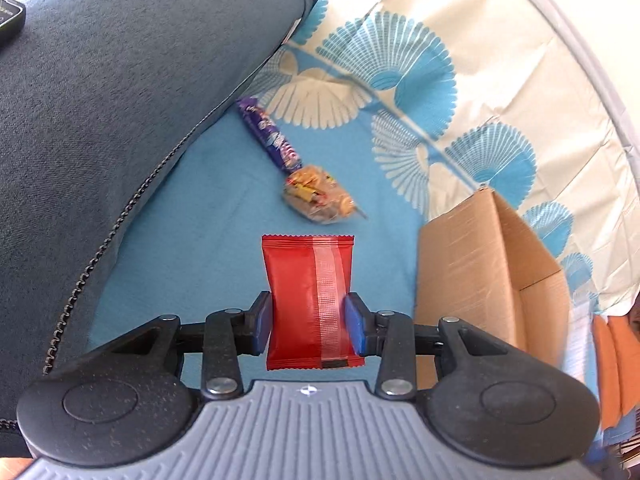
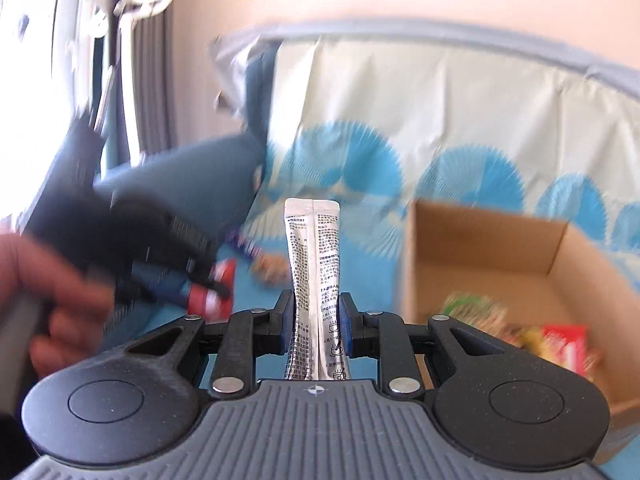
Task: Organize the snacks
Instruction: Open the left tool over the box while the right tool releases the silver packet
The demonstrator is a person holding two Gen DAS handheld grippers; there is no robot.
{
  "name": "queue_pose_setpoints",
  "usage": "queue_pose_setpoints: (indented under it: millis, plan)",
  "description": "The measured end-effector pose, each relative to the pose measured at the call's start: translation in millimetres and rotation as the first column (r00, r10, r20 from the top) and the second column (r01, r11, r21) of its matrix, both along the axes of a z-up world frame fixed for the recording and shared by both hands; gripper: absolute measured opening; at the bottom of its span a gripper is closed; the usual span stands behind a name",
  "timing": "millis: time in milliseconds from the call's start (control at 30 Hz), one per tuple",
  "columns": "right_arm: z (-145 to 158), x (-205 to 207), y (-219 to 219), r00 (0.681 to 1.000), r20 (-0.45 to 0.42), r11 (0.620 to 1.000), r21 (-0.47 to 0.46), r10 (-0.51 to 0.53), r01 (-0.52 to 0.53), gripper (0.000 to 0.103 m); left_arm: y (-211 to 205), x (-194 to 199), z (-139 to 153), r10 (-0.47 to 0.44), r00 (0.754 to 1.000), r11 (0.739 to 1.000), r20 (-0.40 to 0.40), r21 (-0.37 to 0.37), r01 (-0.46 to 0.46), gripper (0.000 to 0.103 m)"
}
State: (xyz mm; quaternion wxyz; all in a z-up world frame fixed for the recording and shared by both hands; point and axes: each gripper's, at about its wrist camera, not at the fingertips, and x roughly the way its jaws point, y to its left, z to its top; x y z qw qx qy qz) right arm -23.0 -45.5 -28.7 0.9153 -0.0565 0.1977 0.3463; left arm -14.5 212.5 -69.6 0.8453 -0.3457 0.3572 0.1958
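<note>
My left gripper (image 1: 308, 314) is shut on a red snack packet (image 1: 308, 280), held above the blue sheet. Beyond it lie a purple candy bar (image 1: 268, 134) and a clear bag of mixed sweets (image 1: 318, 196). To its right stands an open cardboard box (image 1: 488, 264). My right gripper (image 2: 315, 312) is shut on a silver stick sachet (image 2: 314, 264) that stands upright between the blue pads. The cardboard box (image 2: 480, 240) is ahead on its right, with several snack packets (image 2: 560, 340) inside. At the left of the right wrist view the other gripper (image 2: 176, 264) appears blurred, held by a hand (image 2: 44, 280).
A dark blue-grey cushion (image 1: 120, 100) fills the left side. The cream and blue patterned sheet (image 1: 460, 60) rises behind the box. A curtain and window (image 2: 120, 60) stand at the back left. A dark device (image 1: 10, 16) rests on the cushion's edge.
</note>
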Motion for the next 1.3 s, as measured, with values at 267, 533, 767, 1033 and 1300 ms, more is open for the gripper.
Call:
queue_pose_setpoints:
  millis: [267, 533, 767, 1033, 1300]
  plan:
    - [53.3, 35.2, -34.6, 0.987, 0.154, 0.998, 0.039, -0.052, 0.046, 0.024, -12.4, 12.7, 1.4, -0.025, 1.000, 1.000, 0.004, -0.006, 0.025, 0.043]
    - [22.9, 103.0, -72.1, 0.977, 0.046, 0.976, 0.076, -0.208, 0.204, 0.024, -11.9, 18.1, 2.4, -0.012, 1.000, 0.999, -0.019, 0.041, 0.013, 0.043]
    - [28.8, 112.1, -92.1, 0.961, 0.024, 0.953, 0.138, -0.277, 0.271, 0.024, -19.7, 33.1, 6.4, -0.026, 0.999, 0.998, -0.031, 0.059, 0.028, 0.043]
    - [30.4, 115.9, -104.4, 0.957, 0.039, 0.952, 0.123, -0.288, 0.282, 0.024, -46.7, 46.8, 19.6, -0.081, 0.996, 0.995, 0.027, 0.063, 0.080, 0.043]
    - [30.9, 121.5, -119.0, 0.950, 0.023, 0.943, 0.130, -0.313, 0.307, 0.024, -93.4, 60.1, 42.1, -0.265, 0.943, 0.961, 0.202, 0.138, 0.240, 0.043]
